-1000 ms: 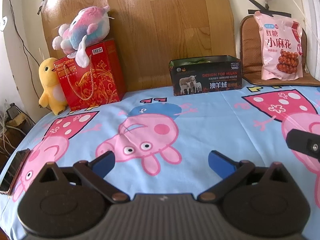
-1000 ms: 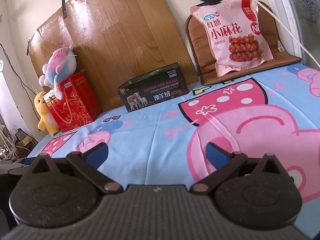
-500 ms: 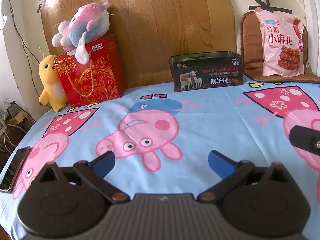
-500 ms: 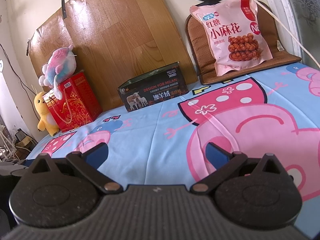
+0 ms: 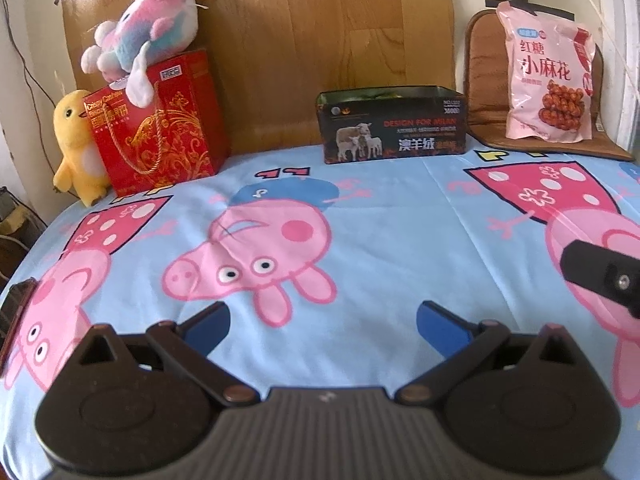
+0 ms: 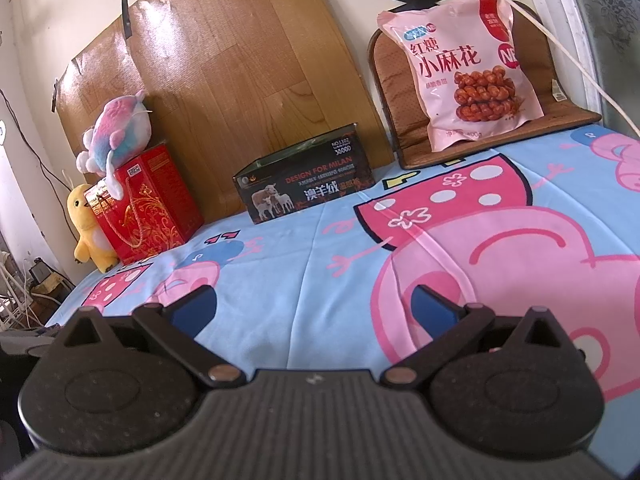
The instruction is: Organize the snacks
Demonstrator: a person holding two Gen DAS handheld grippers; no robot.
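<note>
Left gripper (image 5: 322,320): blue fingers spread wide apart, nothing between them, held low over the bed sheet (image 5: 400,216)
Right gripper (image 6: 314,304): blue fingers also spread wide, empty, over the pink cartoon print of the sheet; part of it shows at the right edge of the left wrist view
Snack bag (image 6: 466,70): pink packet printed with fried twists, standing upright against the brown cushion (image 6: 404,92) at the far right corner of the bed, well apart from both grippers
Box (image 6: 306,186): dark open-topped tin with sheep on its front, at the far edge of the sheet against the wooden board (image 6: 240,60), left of the snack bag; something green shows inside in the left wrist view, too unclear to name
Red gift bag (image 5: 160,124): stands at the far left, rope handle hanging down its front
Plush toys: a pink and blue one (image 5: 144,28) lies on top of the gift bag, a yellow duck (image 5: 76,144) stands just beside it on the left
Phone (image 5: 14,312): at the left edge of the sheet, only partly in view
</note>
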